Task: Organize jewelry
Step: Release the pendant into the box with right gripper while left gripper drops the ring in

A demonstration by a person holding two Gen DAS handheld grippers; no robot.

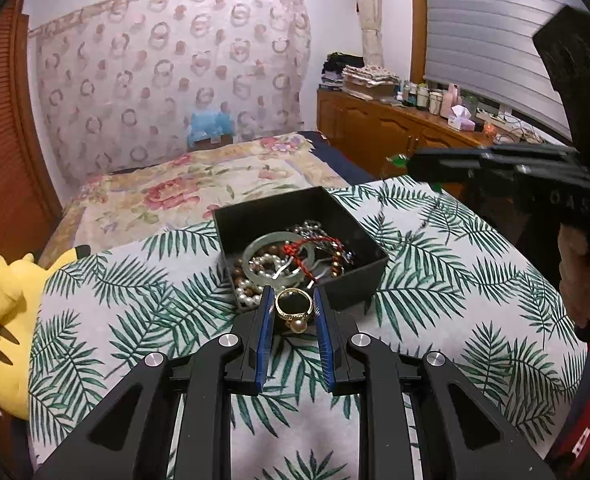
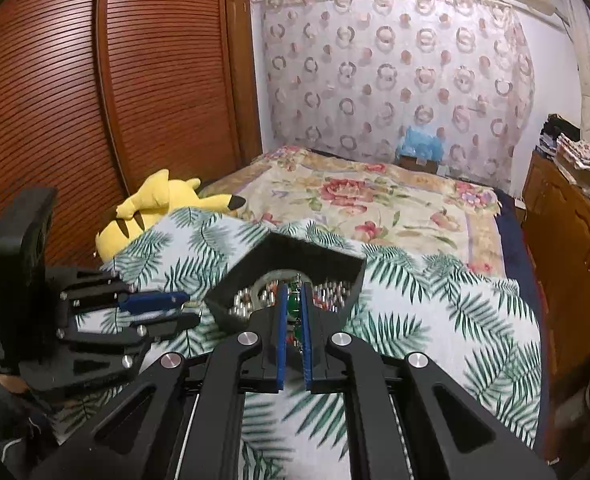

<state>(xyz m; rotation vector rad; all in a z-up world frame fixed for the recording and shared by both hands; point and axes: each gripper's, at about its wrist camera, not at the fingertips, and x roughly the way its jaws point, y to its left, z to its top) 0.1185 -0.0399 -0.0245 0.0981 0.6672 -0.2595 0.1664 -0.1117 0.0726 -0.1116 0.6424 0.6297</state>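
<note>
A black open box (image 1: 359, 280) sits on the palm-leaf cloth (image 1: 455, 280). It holds a pale jade bangle (image 1: 255, 246), pearl and bead strands and a red cord. My left gripper (image 1: 293, 296) is shut on a gold ring with a pearl (image 1: 298, 326), just above the box's near edge. My right gripper (image 2: 294, 292) is shut on a small green piece of jewelry (image 2: 293, 306) over the box (image 2: 231, 280). In the left wrist view that gripper (image 1: 411, 164) hangs high to the right with the green piece (image 1: 397, 160) at its tip. The left gripper (image 2: 193, 308) shows at the left of the right wrist view.
A yellow plush toy (image 1: 7, 320) lies at the cloth's left edge. Beyond the cloth is a bed with a floral cover (image 1: 199, 188). A wooden dresser with bottles and folded cloth (image 1: 395, 120) stands at the right, a slatted wardrobe door (image 2: 95, 80) at the left. A person's hand (image 1: 579, 280) holds the right gripper.
</note>
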